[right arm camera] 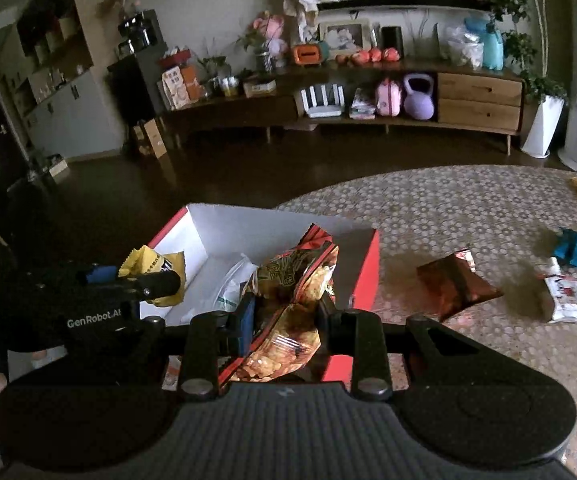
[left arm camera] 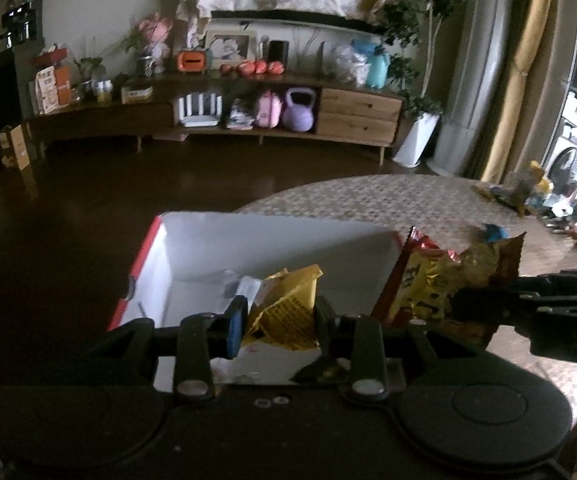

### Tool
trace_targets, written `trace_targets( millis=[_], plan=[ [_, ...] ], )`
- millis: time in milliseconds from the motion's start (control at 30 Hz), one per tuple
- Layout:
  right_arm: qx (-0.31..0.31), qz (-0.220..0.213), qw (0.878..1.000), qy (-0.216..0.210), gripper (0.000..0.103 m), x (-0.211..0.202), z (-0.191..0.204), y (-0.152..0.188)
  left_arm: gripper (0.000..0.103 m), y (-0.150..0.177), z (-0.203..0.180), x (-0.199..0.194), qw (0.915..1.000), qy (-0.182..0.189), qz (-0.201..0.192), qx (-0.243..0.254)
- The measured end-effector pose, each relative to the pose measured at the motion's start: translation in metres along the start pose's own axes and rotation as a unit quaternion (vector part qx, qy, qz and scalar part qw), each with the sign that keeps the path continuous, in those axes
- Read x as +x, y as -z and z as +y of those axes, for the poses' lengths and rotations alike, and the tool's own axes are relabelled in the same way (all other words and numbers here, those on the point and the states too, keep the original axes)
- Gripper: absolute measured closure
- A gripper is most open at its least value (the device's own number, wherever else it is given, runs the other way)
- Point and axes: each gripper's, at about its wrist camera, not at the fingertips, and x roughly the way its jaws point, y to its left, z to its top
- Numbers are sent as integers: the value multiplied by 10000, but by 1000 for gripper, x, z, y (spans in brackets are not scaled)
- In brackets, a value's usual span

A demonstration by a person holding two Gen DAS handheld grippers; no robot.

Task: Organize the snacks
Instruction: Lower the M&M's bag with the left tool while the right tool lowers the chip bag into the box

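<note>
Mostly hidden: lower part of red box (right arm camera: 368, 264), cut by both gripper bodies; floor of the box only partly seen, with a pale wrapper (right arm camera: 234, 284) lying on it, print too small to read.
Hard to make out: characters on yellow packet (left arm camera: 286, 308); frames dim and a little blurred.
Left gripper (left arm camera: 280, 316): clenched on yellow packet, over the open box; in right wrist view seen at 9 o'clock (right arm camera: 144, 280) with the packet (right arm camera: 156, 266) sticking out of the tips.
Yellow packet look: flat, yellow with darker grid print, zigzag top edge.
Yellow packet axis: long axis from the fingers up toward 1 o'clock in left wrist view.
Right gripper (right arm camera: 288, 316): closed around red-gold snack bag (right arm camera: 292, 296), above the near right part of the box.
Red-gold bag look: crinkled, shiny, red edges, gold and brown middle, snack pieces showing through the lower part.
Red-gold bag axis: roughly upright, top toward 12 o'clock, a little tilted to 1 o'clock.
On patterned tablecloth (right arm camera: 468, 208): dark red packet (right arm camera: 458, 284) at 3 o'clock of the box, white packet (right arm camera: 566, 296) and blue packet (right arm camera: 572, 246) further toward 3 o'clock, well apart from the box.
</note>
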Motion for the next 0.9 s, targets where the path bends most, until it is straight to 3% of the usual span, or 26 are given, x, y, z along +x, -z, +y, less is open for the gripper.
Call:
trace_targets(
  millis=[400,900],
  plan=[
    [-272,326,9990,134,73,57,17,5,70,13,32,52,9973,-489,552,33],
    [-184,708,9973,52,72,76,19,18,69,35,33,75,9923,-540,1094,202]
  ],
)
